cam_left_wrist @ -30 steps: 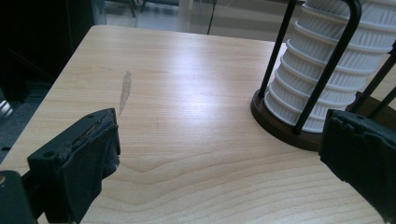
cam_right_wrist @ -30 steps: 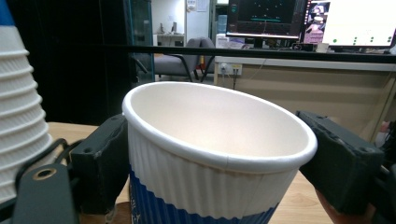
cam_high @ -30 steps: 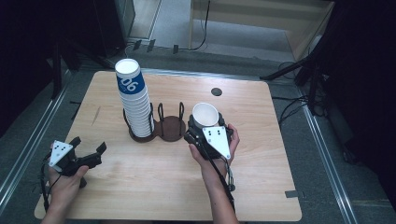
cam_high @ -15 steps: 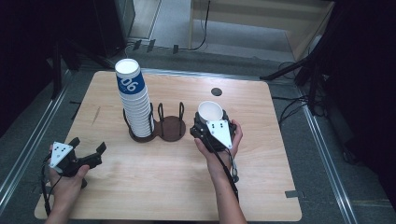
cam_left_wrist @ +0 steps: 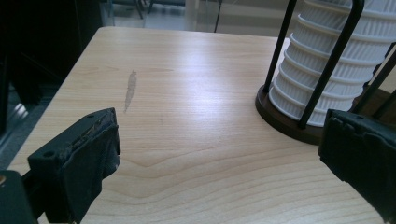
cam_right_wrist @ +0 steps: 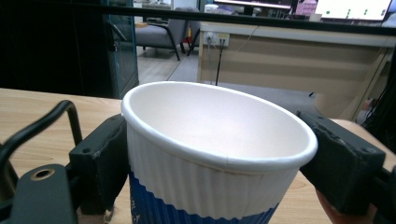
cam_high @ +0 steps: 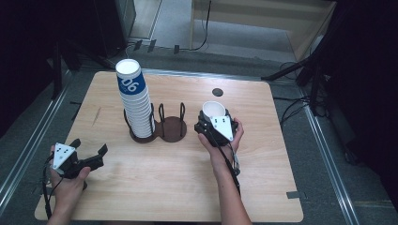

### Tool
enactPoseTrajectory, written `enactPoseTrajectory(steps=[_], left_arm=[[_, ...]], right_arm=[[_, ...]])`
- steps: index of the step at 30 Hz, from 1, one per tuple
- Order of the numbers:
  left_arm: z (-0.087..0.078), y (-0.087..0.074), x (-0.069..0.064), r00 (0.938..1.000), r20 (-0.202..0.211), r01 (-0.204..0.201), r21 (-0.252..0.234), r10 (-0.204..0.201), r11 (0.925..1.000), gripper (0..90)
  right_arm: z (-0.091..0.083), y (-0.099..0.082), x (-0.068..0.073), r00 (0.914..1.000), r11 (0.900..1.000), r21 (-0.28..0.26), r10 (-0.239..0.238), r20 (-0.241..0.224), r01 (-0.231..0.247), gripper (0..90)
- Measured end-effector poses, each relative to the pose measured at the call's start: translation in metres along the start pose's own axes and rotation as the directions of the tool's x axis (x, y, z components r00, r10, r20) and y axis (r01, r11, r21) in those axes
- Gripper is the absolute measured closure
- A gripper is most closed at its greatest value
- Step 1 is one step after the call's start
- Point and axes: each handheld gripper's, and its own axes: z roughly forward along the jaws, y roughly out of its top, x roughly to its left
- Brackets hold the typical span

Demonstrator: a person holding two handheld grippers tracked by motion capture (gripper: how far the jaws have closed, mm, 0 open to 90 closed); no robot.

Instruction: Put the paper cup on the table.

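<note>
My right gripper (cam_high: 212, 123) is shut on a white paper cup with a blue band (cam_high: 213, 109), held upright just right of the dark wire cup holder (cam_high: 171, 127). In the right gripper view the two black pads press on opposite sides of the cup (cam_right_wrist: 205, 121) below its rim. A tall stack of matching cups (cam_high: 135, 101) stands in the holder's left bay; the bay beside it is empty. At the table's front left, my left gripper (cam_high: 89, 146) is open and holds nothing. Its own view has the jaws (cam_left_wrist: 219, 140) wide apart, with the stack (cam_left_wrist: 327, 65) ahead on the right.
The wooden table (cam_high: 164, 192) has bare surface across its front and right. A small black round disc (cam_high: 217, 92) sits near the far edge. Dark floor, metal rails and cables surround the table.
My right gripper has carried the cup a little to the right and farther across the table, away from the holder. The left gripper has stayed put.
</note>
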Motion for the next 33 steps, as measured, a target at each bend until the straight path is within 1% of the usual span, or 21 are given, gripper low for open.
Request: enactPoseTrajectory(steps=[1, 2, 3, 5, 9, 12, 13, 15, 17, 19, 21, 23, 24, 25, 27, 31, 33], left_arm=[[0.0, 0.0, 0.0, 1.0, -0.006, 0.0, 0.002, 0.0, 1.0, 1.7], [0.0, 0.0, 0.0, 0.9999, -0.011, 0.0, 0.005, 0.0, 1.0, 4.0], [0.0, 0.0, 0.0, 0.9999, -0.017, 0.0, 0.006, 0.0, 1.0, 5.6], [0.0, 0.0, 0.0, 0.9999, -0.017, 0.0, 0.005, 0.0, 1.0, 5.8], [0.0, 0.0, 0.001, 0.9998, -0.017, 0.01, 0.006, -0.01, 0.9999, 5.7], [0.0, 0.0, 0.001, 0.9998, -0.021, 0.006, 0.004, -0.006, 1.0, 5.7], [0.0, 0.0, 0.0, 0.9999, -0.016, 0.003, 0.004, -0.003, 1.0, 5.7], [0.0, 0.0, 0.0, 0.9999, -0.014, 0.005, 0.006, -0.005, 1.0, 5.6], [-0.001, 0.0, 0.001, 1.0, -0.006, 0.007, 0.007, -0.007, 1.0, 5.6], [-0.001, 0.0, 0.001, 1.0, -0.004, 0.004, 0.01, -0.004, 0.9999, 5.6], [-0.001, 0.0, 0.001, 1.0, 0.001, 0.006, 0.012, -0.006, 0.9999, 4.7], [-0.001, 0.0, 0.001, 0.9998, 0.014, 0.011, 0.016, -0.011, 0.9998, 2.6], [-0.001, 0.0, 0.001, 0.9998, 0.014, 0.011, 0.016, -0.011, 0.9998, 2.6], [-0.001, 0.0, 0.001, 0.9999, 0.012, 0.01, 0.02, -0.01, 0.9998, 2.6], [-0.001, 0.0, 0.001, 0.9999, 0.01, 0.013, 0.02, -0.013, 0.9997, 2.6], [-0.001, 0.0, 0.002, 0.9999, 0.01, 0.011, 0.031, -0.011, 0.9995, 2.6], [-0.001, 0.0, 0.001, 0.9999, 0.008, 0.01, 0.033, -0.01, 0.9994, 2.5]], right_arm=[[0.003, -0.001, -0.001, 0.9999, 0.9999, 0.006, 0.011, -0.005, -0.011, 15.1], [0.005, -0.002, -0.002, 0.9998, 0.9997, 0.012, 0.02, 0.0, -0.02, 15.1], [0.008, -0.002, -0.003, 0.9998, 0.9997, 0.016, 0.021, -0.001, -0.021, 15.1], [0.01, -0.003, -0.004, 0.9997, 0.9996, 0.016, 0.023, 0.002, -0.023, 15.1], [0.021, -0.006, -0.005, 0.9999, 0.9996, 0.026, 0.011, -0.003, -0.011, 15.0], [0.027, -0.009, -0.005, 0.9998, 0.9995, 0.028, 0.018, -0.009, -0.018, 15.0], [0.029, -0.011, -0.006, 0.9996, 0.9993, 0.03, 0.023, -0.013, -0.023, 15.0], [0.033, -0.014, -0.007, 0.9996, 0.9989, 0.039, 0.026, -0.005, -0.026, 15.0], [0.036, -0.018, -0.009, 0.9998, 0.9985, 0.051, 0.019, -0.001, -0.019, 15.0], [0.04, -0.02, -0.01, 1.0, 0.998, 0.063, -0.007, -0.006, 0.008, 15.0], [0.044, -0.02, -0.013, 0.9998, 0.9972, 0.074, -0.014, -0.015, 0.015, 15.0], [0.048, -0.02, -0.016, 0.9997, 0.9965, 0.08, -0.024, -0.009, 0.024, 15.0], [0.048, -0.02, -0.016, 0.9997, 0.9965, 0.08, -0.024, -0.009, 0.024, 15.0], [0.053, -0.021, -0.018, 0.9995, 0.9957, 0.087, -0.032, -0.001, 0.032, 15.0], [0.056, -0.021, -0.019, 0.9997, 0.9954, 0.092, -0.025, 0.002, 0.025, 15.0], [0.062, -0.022, -0.022, 0.9992, 0.9937, 0.106, -0.037, 0.011, 0.036, 15.0], [0.064, -0.024, -0.023, 0.9994, 0.9927, 0.116, -0.033, 0.012, 0.032, 15.0]])
